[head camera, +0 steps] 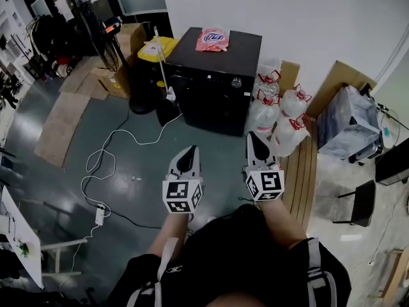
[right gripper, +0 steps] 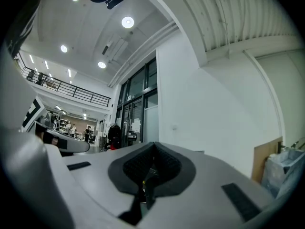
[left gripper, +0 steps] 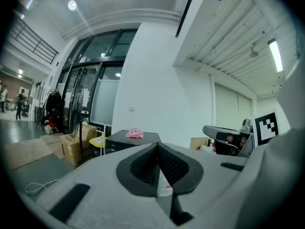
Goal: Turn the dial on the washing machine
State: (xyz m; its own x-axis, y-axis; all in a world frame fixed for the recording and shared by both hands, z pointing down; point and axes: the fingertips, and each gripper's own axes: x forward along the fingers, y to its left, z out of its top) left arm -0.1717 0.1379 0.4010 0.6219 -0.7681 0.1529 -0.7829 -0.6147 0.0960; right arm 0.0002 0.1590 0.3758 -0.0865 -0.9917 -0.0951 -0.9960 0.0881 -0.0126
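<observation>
Glossy grey-green floor (head camera: 153,139), white back wall.

Washing machine (head camera: 214,88): squat black box against that wall, far centre, well ahead of both grippers. Dial (head camera: 236,82): small round silver knob, upper right of the front face, just under the top edge. Pink packet (head camera: 212,39) lies on the lid, toward the back.

Right flank: clear plastic bags (head camera: 278,110) with red ties, packed against the machine. A grey wrapped bundle (head camera: 348,123) sits further right. Pale wooden boards (head camera: 300,171) run along the floor below the bags.

Left flank: yellow container (head camera: 156,47) and cardboard boxes (head camera: 118,56), close to the machine's rear corner. White cable (head camera: 105,165) loops from the front left corner down to a power strip (head camera: 100,215).

Floor directly before the front face is open.

Left gripper (head camera: 190,152): jaws pressed together, nothing between them. Right gripper (head camera: 255,137): jaws likewise closed and empty. Both are held side by side, tips toward the machine.
</observation>
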